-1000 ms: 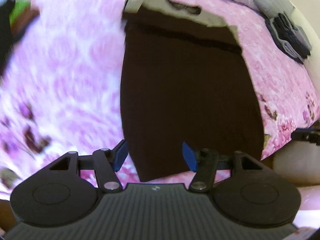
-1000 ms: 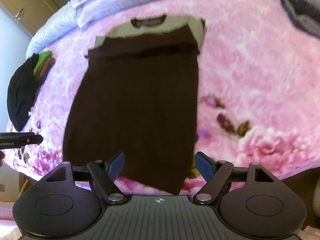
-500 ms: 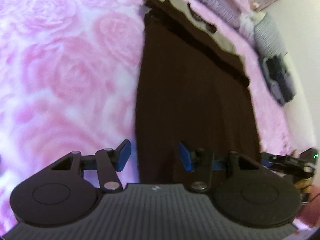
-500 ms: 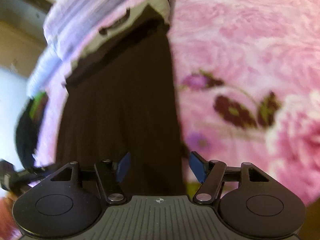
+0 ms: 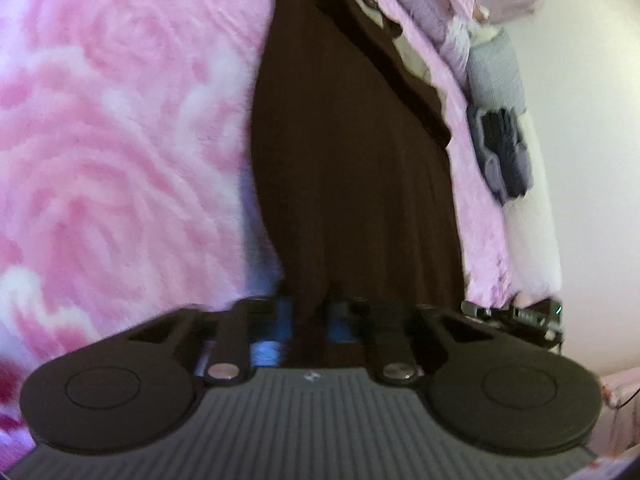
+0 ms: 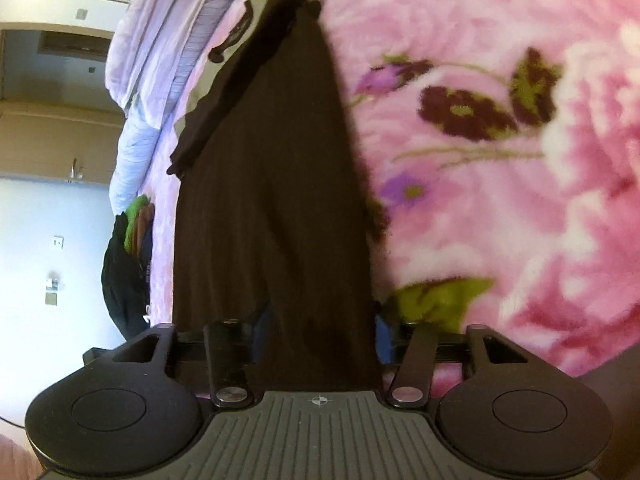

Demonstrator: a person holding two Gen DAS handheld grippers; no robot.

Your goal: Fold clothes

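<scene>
A dark brown ribbed garment [image 5: 352, 168] lies flat and lengthwise on a pink floral blanket [image 5: 120, 140], its pale collar end farthest from me. My left gripper [image 5: 308, 316] is shut on the garment's near left corner, dark cloth pinched between the blue pads. In the right wrist view the same garment [image 6: 272, 200] runs away from my right gripper [image 6: 320, 336] at the near right corner. Its jaws are closing with the hem between them, the pads still standing apart. The right gripper's tip [image 5: 516, 314] shows at the edge of the left wrist view.
A stack of folded grey and dark clothes [image 5: 504, 148] sits at the bed's right side by a white wall. A heap of black and green clothes [image 6: 128, 264] lies at the left edge. Lilac bedding [image 6: 168, 40] is bunched beyond the garment.
Both grippers have come down to the garment's near hem and tilted lower. The left jaws have shut on the cloth; the right jaws have narrowed around it.
</scene>
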